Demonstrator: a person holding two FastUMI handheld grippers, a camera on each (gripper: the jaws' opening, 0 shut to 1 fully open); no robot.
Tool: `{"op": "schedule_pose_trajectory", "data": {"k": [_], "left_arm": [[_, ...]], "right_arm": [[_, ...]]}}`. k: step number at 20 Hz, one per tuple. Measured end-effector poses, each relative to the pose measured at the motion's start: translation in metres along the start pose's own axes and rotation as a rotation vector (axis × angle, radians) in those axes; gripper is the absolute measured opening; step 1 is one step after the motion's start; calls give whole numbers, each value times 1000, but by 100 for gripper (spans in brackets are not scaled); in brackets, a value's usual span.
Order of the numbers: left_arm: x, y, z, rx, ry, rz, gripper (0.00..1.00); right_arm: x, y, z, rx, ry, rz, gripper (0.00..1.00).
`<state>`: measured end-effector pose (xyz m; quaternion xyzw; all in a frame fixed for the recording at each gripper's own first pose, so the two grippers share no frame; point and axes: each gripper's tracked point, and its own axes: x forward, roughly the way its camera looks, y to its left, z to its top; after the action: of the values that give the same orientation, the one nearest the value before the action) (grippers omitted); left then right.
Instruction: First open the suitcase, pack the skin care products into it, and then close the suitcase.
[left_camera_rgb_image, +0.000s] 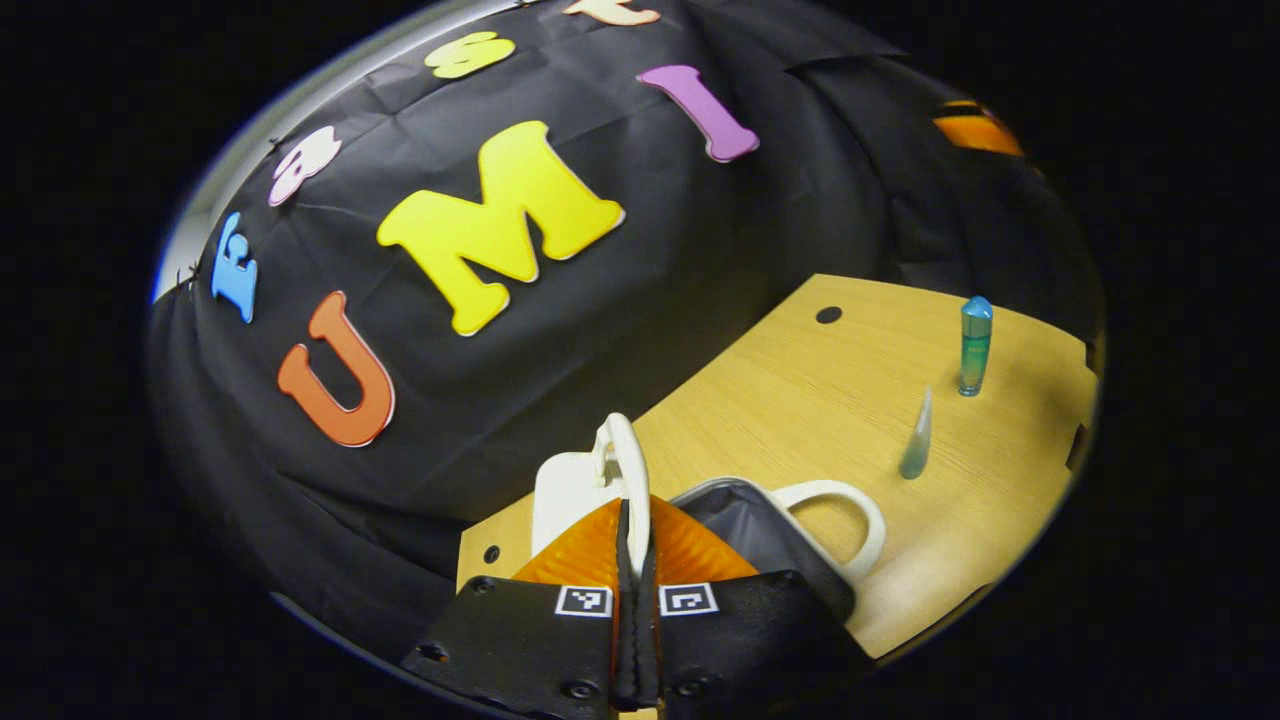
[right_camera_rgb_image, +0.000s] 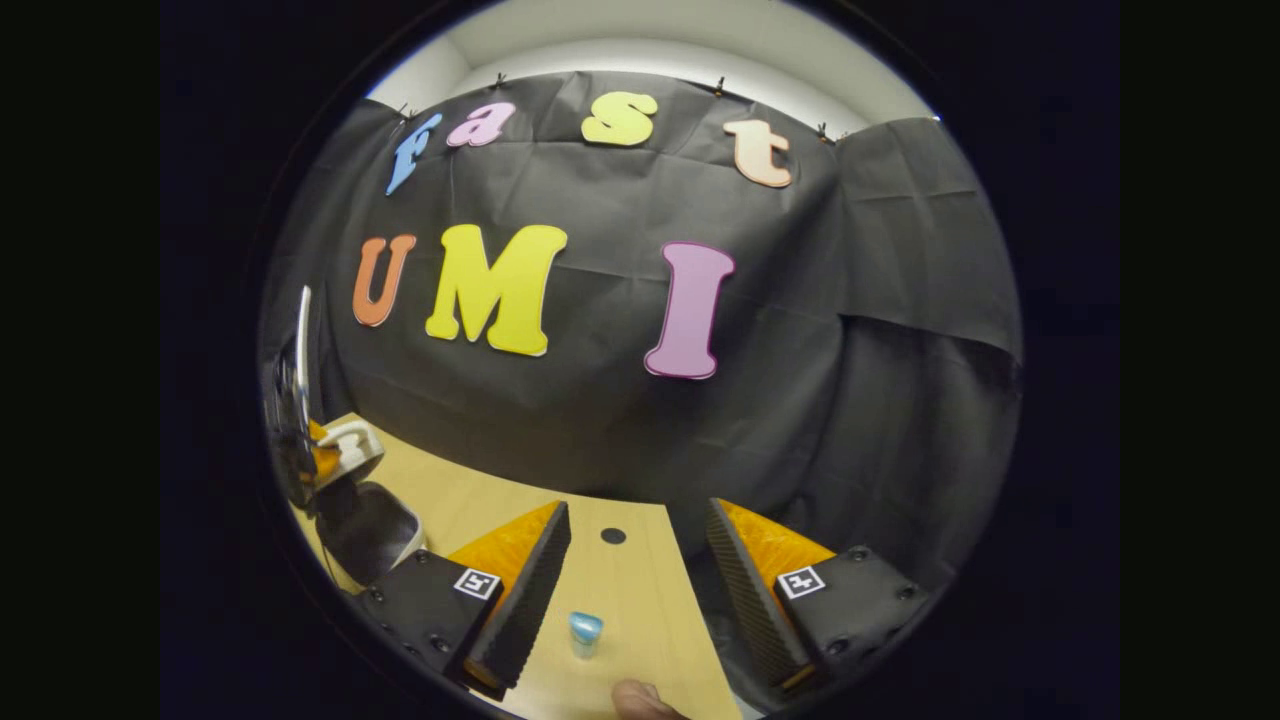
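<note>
Pinched between the left gripper's (left_camera_rgb_image: 634, 520) fingers is the white loop handle (left_camera_rgb_image: 628, 470) of the small white suitcase (left_camera_rgb_image: 770, 530), which stands open on the wooden table (left_camera_rgb_image: 800, 400). Farther right stand a clear tube (left_camera_rgb_image: 917, 437) and a teal bottle (left_camera_rgb_image: 975, 345). The right gripper (right_camera_rgb_image: 635, 570) is spread wide around the teal bottle's cap (right_camera_rgb_image: 585, 632), not touching it.

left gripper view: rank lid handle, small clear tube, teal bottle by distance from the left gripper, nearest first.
From the left gripper:
1. Lid handle: pinched between the fingers, dead ahead.
2. Small clear tube: standing on the table, off to the right.
3. Teal bottle: upright, farther right and behind the tube.
</note>
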<state>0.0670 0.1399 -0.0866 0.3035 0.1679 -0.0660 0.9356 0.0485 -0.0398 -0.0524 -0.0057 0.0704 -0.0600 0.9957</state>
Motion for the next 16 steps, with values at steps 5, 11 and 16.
{"op": "schedule_pose_trajectory", "data": {"k": [5,11,16], "left_arm": [[-12,113,-39,-140,5,52,3],[12,201,-152,-423,65,52,3],[41,213,-250,-683,171,17,3]], "right_arm": [[0,45,10,15,10,0,81],[-1,70,10,32,45,-46,82],[-12,63,3,-19,75,-106,82]]}}
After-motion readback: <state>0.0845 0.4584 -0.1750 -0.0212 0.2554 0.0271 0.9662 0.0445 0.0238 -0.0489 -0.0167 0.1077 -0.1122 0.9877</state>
